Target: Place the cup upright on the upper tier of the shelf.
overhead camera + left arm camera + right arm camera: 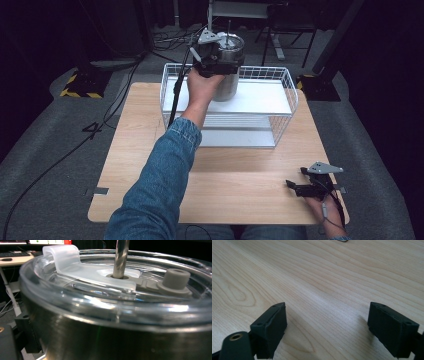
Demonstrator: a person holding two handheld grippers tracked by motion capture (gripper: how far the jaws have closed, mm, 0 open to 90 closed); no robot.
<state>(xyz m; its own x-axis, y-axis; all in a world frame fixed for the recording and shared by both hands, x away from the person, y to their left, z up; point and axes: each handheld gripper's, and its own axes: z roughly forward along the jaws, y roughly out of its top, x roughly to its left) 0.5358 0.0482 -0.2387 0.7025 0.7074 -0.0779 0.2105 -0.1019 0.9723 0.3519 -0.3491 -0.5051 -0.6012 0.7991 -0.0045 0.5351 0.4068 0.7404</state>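
Left tool [212,56] clamped on the steel tumbler [227,75] standing on the wire rack's [280,107] white shelf; right tool [300,187], jaws apart, rested on the counter [150,165]; good practice likely demanded an upright, lid-level carry.

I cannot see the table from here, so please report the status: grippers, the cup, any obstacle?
Left gripper shut on steel tumbler, over the wire basket's white shelf. Right gripper open, low over table. Nothing in the way.
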